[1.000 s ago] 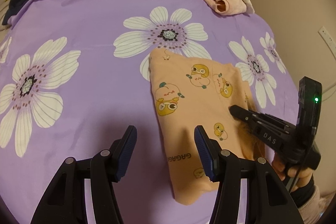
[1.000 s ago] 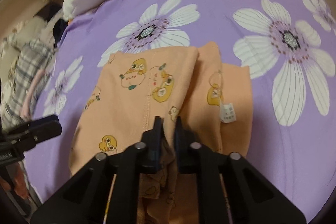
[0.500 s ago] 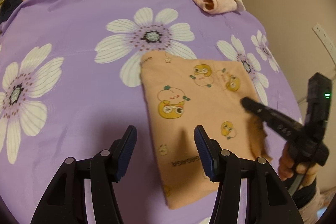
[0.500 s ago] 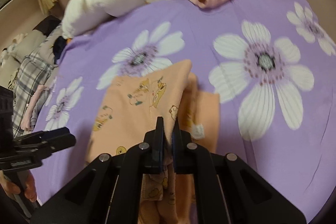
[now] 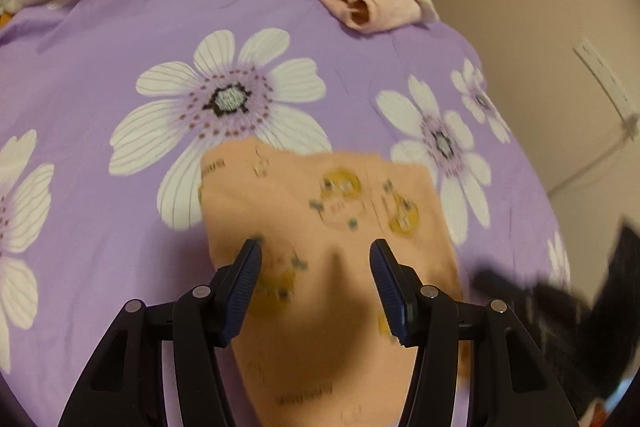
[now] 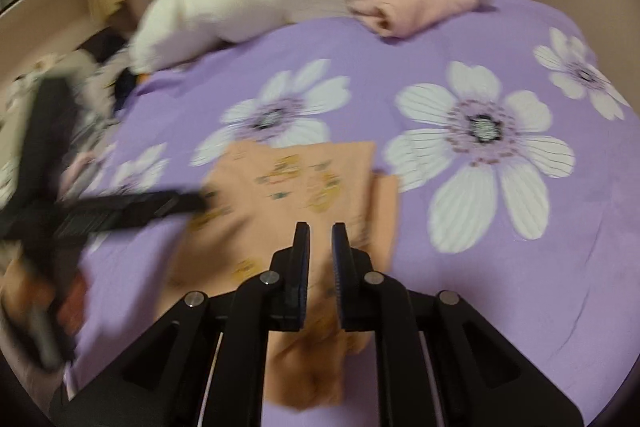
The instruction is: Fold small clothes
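Orange printed garment (image 5: 320, 227) lies flat on the purple flowered bedspread (image 5: 100, 67), roughly squared off after a fold. From the left wrist view, the left gripper (image 5: 316, 279) hangs over the near half of the cloth with its jaws spread wide and nothing caught between them. A blurred dark shape at the right edge is the right gripper (image 5: 520, 291). Folded pink clothes (image 5: 368, 3) sit well apart at the far edge.

Over to the right wrist view: the right gripper (image 6: 321, 259) has just been opening, and a narrow gap shows between its pads with no cloth pinched there, the garment (image 6: 288, 203) lying below. One layer pokes out past the right side of the top panel.

To do this well, I'd say smooth that stray layer flush first, then pinch both near corners evenly so the next fold lands square.
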The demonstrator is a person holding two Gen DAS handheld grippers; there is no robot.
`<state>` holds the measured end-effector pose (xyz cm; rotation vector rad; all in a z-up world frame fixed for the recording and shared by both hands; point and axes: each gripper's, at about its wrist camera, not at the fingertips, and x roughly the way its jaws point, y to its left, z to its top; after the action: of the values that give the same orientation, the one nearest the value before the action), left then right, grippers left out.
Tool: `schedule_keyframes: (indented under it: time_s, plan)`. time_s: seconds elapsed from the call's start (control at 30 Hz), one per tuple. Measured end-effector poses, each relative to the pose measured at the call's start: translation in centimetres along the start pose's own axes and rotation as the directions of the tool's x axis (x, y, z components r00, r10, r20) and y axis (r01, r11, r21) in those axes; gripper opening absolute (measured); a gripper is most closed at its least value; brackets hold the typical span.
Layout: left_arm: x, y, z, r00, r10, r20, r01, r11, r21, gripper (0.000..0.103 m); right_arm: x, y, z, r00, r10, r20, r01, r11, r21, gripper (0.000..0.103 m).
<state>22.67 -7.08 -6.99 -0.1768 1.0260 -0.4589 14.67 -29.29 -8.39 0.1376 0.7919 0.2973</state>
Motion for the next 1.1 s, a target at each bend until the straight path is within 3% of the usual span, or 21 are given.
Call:
schedule_keyframes:
  time_s: [0.1,0.2,0.27,0.4,0.5,0.57,0.7,0.83,0.93,1.03,1.1]
  plan:
    - [1.7,0.4,1.2,1.0,0.001,-0.013,-0.002,1.0,-0.025,0.055,0.1,1.5,-2.0,0.998,0.037,-0.041,-0.04,0.996,-0.075,0.011]
    - [3.5,1.0,1.6,0.999,0.037,-0.04,-0.039,0.998,-0.045,0.055,1.4,2.2,-4.1,0.994,0.014,-0.107,-0.026,0.993,-0.118,0.01]
    - [4.6,1.6,1.6,0.997,0.052,-0.063,-0.055,0.997,-0.057,0.055,2.3,1.7,-5.2,0.99,-0.009,-0.142,-0.007,0.993,-0.114,0.005]
    - [5.8,2.4,1.7,0.995,0.061,-0.077,-0.066,0.996,-0.065,0.055,2.3,1.1,-6.1,0.988,0.007,-0.156,-0.023,0.995,-0.1,0.005]
    - [5.0,2.7,1.8,0.997,0.035,-0.067,-0.041,0.995,-0.086,0.055,1.6,1.1,-5.3,0.987,0.043,-0.156,-0.058,0.994,-0.091,0.01]
    - [4.0,2.6,1.5,0.998,0.021,-0.051,-0.025,0.997,-0.077,0.055,1.0,0.7,-3.8,0.991,0.081,-0.111,-0.088,0.994,-0.059,0.012]
    - [1.3,1.7,-0.5,1.0,-0.013,-0.024,0.012,1.0,-0.013,0.055,1.6,-0.1,-0.5,0.998,0.05,-0.027,-0.05,0.999,-0.008,0.012]
    - [-1.1,0.8,-3.4,0.999,-0.038,-0.011,0.039,0.998,0.045,0.055,4.2,-1.1,2.3,1.0,0.012,-0.003,-0.012,0.999,0.053,0.012]
    - [-1.5,0.8,-4.9,0.998,-0.047,-0.029,0.048,0.998,0.049,0.055,7.0,-2.5,3.4,0.998,-0.036,-0.056,0.042,0.993,0.109,0.012]
    - [-0.5,1.2,-5.7,0.998,-0.029,-0.058,0.031,0.999,0.039,0.055,9.4,-4.0,2.8,0.988,-0.075,-0.136,0.095,0.984,0.15,0.005]
    - [-0.4,1.3,-5.9,0.998,-0.027,-0.061,0.029,0.999,0.024,0.055,9.4,-4.5,2.7,0.99,-0.06,-0.127,0.083,0.98,0.181,0.005]
